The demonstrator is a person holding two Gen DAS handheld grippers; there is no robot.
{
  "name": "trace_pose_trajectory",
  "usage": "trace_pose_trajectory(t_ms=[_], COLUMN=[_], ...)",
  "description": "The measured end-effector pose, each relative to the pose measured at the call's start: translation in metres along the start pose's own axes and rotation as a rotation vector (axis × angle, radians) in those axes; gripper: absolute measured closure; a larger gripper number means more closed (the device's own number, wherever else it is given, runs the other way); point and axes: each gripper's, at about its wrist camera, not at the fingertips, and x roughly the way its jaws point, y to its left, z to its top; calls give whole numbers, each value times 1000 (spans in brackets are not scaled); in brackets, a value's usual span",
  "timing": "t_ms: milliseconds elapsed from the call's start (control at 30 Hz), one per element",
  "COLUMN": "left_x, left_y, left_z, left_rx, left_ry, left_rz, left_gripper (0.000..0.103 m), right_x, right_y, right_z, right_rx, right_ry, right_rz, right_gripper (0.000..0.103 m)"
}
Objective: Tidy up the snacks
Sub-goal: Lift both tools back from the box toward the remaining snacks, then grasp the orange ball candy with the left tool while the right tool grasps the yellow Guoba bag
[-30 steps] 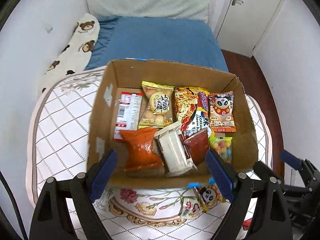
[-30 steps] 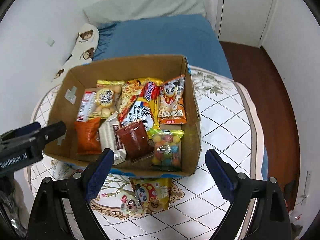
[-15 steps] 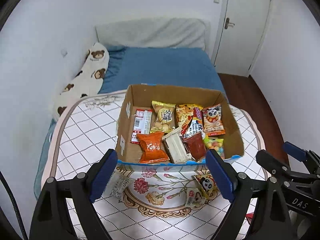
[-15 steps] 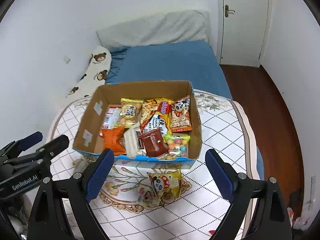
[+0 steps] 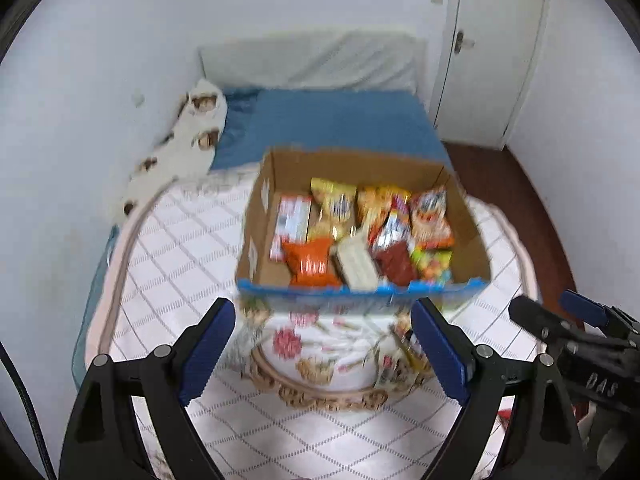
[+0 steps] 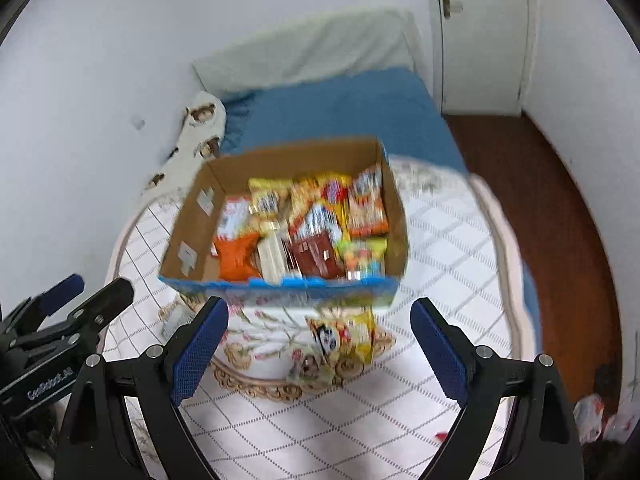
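while spread wide and empty, left claw (image 5: 322,344) and right claw (image 6: 320,340) side by side above the table (image 6: 440,240), short of the snack box (image 6: 280,284)

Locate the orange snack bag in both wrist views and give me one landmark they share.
Left wrist: the orange bag lies in the cardboard box, front row, second from the left wall, just above picture centre.
Right wrist: the orange bag sits left of centre, at the box's front-left.
Shared landmark: the box's blue front edge, right below the bag.
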Motion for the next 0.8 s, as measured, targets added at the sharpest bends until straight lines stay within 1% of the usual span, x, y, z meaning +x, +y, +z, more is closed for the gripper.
trace_pose_trajectory(t_ms=[67, 100, 167, 200, 233, 333, 467, 533, 567, 600, 667, 733, 800], left_x=[22, 31, 57, 66, 79, 107, 138, 148, 151, 153, 154, 154, 157], left_y=[-3, -4, -8, -9, -11, -14, -22, -26, -28, -32, -40, -47, -55], left_z=[-13, -18, -32, -38, -45, -63, -81, -86, -88, -90, -93, -94, -94], left_rx=[15, 21, 40, 47, 52, 65, 92, 99, 105, 114, 139, 157, 164], left_ry=[50, 69, 118, 142, 175, 241, 313, 340, 350, 357, 362, 363, 377], left_rz=[36, 50, 87, 96, 104, 130, 142, 124, 117, 106, 90, 64, 36], left_gripper=[13, 13, 13, 13, 13, 13, 13, 13, 13, 13, 13, 13, 13], right_x=[34, 45, 85, 95, 117, 161, 206, 216, 218, 219, 213, 207, 199], right_y=[-13, -17, -30, -33, -36, -40, -44, -45, -45, -45, -48, -54, -65], right_z=[-8, -11, -19, -20, -23, -28, -34, -38, -41, -42, -49, -53, -56], right_rx=[31, 41, 72, 78, 80, 74, 74, 69, 54, 39, -2, -22, -14], right_ry=[69, 91, 170, 186, 220, 279, 336, 345, 342, 340, 324, 335, 345], right_rz=[5, 3, 15, 14, 12, 2, 3, 21, 14, 5, -14, -40, -53], right_gripper=[8, 8, 8, 8, 8, 8, 9, 11, 21, 34, 36, 38, 39])
